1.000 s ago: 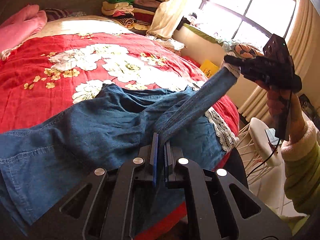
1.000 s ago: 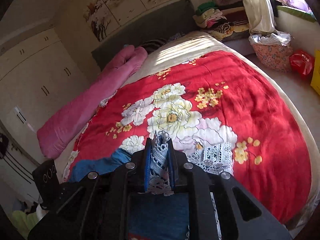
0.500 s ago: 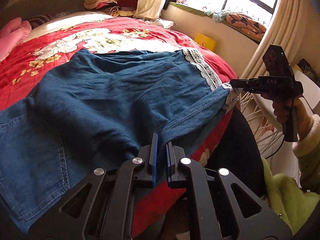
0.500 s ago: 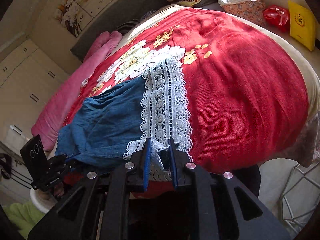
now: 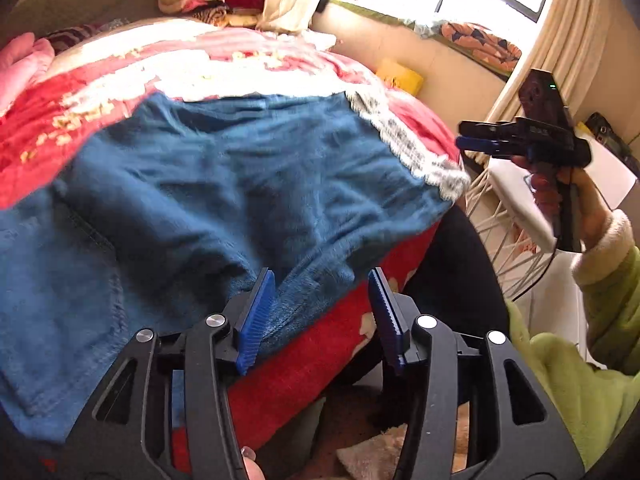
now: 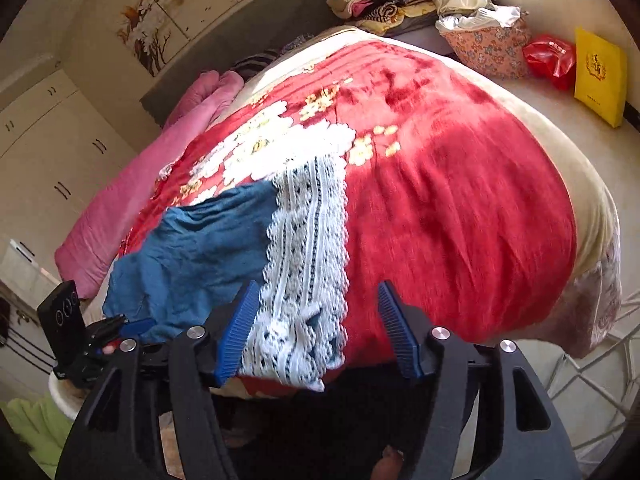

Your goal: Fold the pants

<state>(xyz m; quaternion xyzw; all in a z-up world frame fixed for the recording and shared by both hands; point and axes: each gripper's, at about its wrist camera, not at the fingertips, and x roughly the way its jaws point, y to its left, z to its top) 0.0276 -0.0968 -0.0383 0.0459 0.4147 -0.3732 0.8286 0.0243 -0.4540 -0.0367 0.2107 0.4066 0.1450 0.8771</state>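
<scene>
Blue pants (image 5: 224,184) lie spread on the red bedspread (image 6: 460,200), centre frame; left gripper (image 5: 320,316) and right gripper (image 6: 316,328), jaws just opened, hold nothing; the overhanging lace hem (image 6: 304,264) may slide off.

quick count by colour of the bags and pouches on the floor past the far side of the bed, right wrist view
Yellow pouch: 1
Red bag: 1
Floral bag: 1
Total: 3
</scene>
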